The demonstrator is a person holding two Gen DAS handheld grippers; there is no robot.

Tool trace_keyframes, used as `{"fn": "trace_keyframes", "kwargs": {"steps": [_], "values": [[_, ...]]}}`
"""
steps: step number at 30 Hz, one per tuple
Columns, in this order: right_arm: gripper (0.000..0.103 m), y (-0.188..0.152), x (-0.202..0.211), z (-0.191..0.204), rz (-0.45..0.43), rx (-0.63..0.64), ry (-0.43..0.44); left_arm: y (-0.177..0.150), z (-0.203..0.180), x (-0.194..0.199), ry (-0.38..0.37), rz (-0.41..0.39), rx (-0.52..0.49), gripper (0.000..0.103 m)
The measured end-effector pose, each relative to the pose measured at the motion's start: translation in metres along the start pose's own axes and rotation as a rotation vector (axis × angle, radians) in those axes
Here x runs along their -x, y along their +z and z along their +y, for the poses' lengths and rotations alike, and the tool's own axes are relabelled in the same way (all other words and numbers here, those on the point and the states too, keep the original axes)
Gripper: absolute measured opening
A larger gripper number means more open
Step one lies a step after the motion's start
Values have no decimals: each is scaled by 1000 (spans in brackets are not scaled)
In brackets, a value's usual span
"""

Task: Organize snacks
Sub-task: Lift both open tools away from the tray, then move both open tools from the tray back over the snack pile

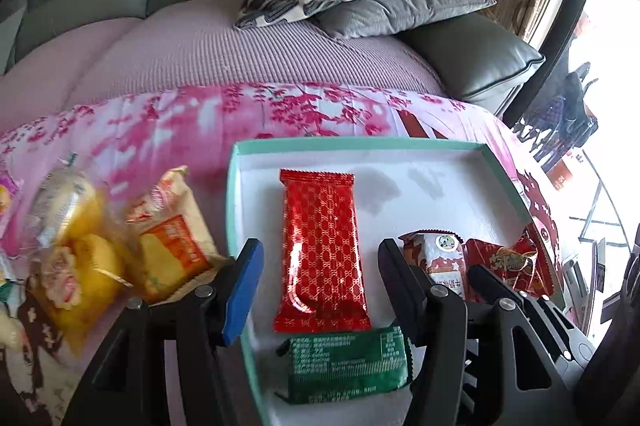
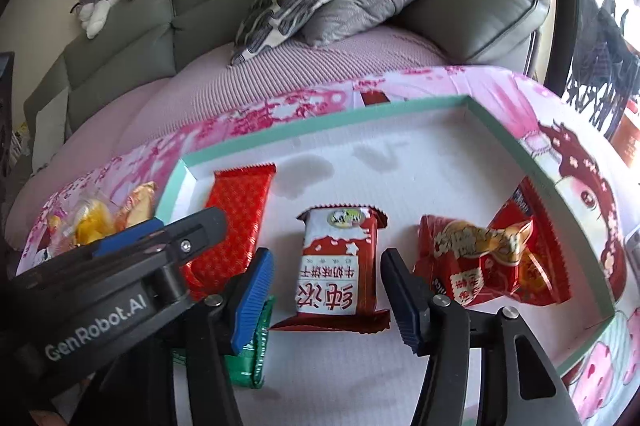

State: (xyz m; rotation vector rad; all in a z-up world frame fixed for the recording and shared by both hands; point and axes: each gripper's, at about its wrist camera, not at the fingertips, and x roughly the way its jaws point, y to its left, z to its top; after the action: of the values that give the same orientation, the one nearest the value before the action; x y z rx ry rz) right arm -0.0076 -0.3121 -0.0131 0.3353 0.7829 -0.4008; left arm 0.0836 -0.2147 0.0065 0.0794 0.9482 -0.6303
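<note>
Right between the spread-apart fingers of the left gripper [image 1: 320, 290] sits a long red snack pack [image 1: 322, 252], flat in the teal-rimmed tray [image 1: 236, 210], with a green packet [image 1: 346, 366] just below it. The right gripper [image 2: 327, 296] is wide open too, straddling a red-and-white biscuit pack [image 2: 340, 270]; a crinkly red snack bag [image 2: 472, 262] sits just off to its right.

Both tools are matte black plastic two-finger grippers [image 1: 320, 290] [image 2: 328, 298] with ribbed blue rubber pads [image 1: 242, 294] [image 2: 252, 300], round silver pivot screws [image 1: 204, 291], and white "GenRobot.AI" lettering [image 2: 96, 330] along one arm.
</note>
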Motion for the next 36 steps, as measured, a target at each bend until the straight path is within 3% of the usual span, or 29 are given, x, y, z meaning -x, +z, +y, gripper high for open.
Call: {"fn": "trace_keyframes", "kwargs": {"steps": [9, 12, 13, 20, 23, 29, 36], "values": [[60, 4, 12, -1, -23, -2, -10, 3, 14, 31, 54, -27, 39, 62], [72, 4, 11, -2, -23, -4, -17, 3, 18, 37, 78, -47, 56, 93], [80, 4, 11, -2, -25, -4, -19, 2, 19, 39, 90, -58, 58, 95], [103, 3, 10, -1, -44, 7, -25, 0, 34, 39, 207, -78, 76, 98], [103, 4, 13, -2, -65, 7, -32, -1, 43, 39, 284, -82, 86, 98], [103, 6, 19, -2, -80, 8, -40, -3, 55, 44, 328, -84, 119, 98], [103, 8, 33, 13, -116, 23, 57, -8, 71, 62, 347, -121, 170, 98]]}}
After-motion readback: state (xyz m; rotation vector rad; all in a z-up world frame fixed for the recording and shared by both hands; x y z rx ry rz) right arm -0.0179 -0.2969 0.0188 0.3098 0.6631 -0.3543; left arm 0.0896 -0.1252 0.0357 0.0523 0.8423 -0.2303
